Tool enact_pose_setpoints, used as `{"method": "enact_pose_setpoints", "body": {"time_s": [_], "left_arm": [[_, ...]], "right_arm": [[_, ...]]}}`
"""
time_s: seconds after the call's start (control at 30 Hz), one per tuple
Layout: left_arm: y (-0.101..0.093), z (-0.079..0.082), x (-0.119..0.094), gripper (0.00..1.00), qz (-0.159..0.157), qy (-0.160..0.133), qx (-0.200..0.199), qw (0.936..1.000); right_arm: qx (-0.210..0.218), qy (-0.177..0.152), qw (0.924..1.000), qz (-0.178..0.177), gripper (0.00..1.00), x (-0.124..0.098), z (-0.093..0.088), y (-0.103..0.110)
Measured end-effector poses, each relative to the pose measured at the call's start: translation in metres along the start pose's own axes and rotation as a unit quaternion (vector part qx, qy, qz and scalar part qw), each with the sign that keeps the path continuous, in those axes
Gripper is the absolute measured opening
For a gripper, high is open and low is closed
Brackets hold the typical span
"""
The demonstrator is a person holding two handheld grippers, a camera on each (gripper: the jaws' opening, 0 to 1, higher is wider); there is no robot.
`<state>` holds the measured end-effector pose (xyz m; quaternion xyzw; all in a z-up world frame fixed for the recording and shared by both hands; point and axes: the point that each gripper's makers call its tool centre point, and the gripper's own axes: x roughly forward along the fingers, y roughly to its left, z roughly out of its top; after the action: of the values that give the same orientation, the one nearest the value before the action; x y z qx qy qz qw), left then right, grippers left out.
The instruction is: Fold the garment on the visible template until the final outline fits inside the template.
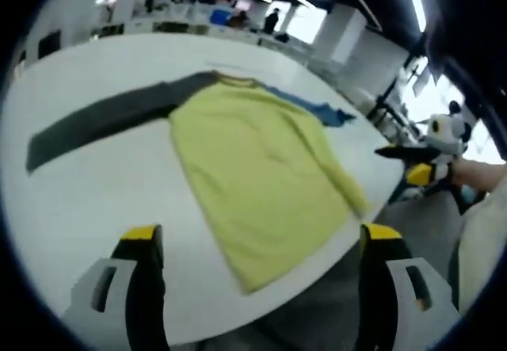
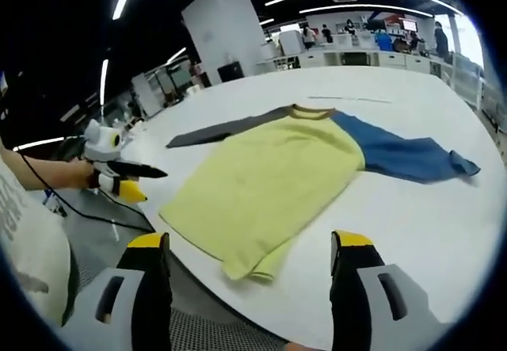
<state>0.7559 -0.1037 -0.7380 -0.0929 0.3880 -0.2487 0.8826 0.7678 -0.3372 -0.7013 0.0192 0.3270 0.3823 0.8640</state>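
Observation:
A long-sleeved shirt with a yellow body (image 1: 261,169) lies flat on the white table (image 1: 95,192). Its grey sleeve (image 1: 103,117) stretches out to the left and its blue sleeve (image 1: 317,112) lies at the far side. My left gripper (image 1: 261,236) is open over the table's near edge, just short of the hem, with nothing between its jaws. My right gripper (image 2: 251,244) is open too, beside the hem corner of the same yellow body (image 2: 269,181). From here the grey sleeve (image 2: 230,129) and the blue sleeve (image 2: 404,157) spread apart. Each gripper appears off the table's edge in the other's view: right gripper (image 1: 405,163), left gripper (image 2: 139,181).
The table (image 2: 420,216) ends close under both grippers, with grey floor (image 2: 119,224) below. A thin dark line (image 2: 348,98) marks the tabletop beyond the collar. A hand (image 2: 67,173) holds the left gripper. Desks, a white pillar (image 2: 226,30) and people stand far behind.

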Motion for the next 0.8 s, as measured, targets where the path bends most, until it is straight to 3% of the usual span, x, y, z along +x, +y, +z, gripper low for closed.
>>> {"method": "enact_pose_setpoints", "body": {"time_s": [0.23, 0.4, 0.8], "left_arm": [[-0.009, -0.002, 0.0, 0.99, -0.01, 0.008, -0.014, 0.9998], [-0.013, -0.008, 0.002, 0.88, -0.014, 0.026, -0.023, 0.9993], [-0.022, -0.024, 0.008, 0.82, -0.026, 0.069, -0.045, 0.9962]], "right_arm": [[0.0, 0.008, 1.0, 0.005, 0.81, 0.0, -0.005, 0.003], [0.002, 0.009, 0.9999, 0.008, 0.8, 0.003, -0.006, 0.006], [0.0, 0.022, 0.9996, 0.017, 0.77, 0.011, -0.008, 0.013]]}}
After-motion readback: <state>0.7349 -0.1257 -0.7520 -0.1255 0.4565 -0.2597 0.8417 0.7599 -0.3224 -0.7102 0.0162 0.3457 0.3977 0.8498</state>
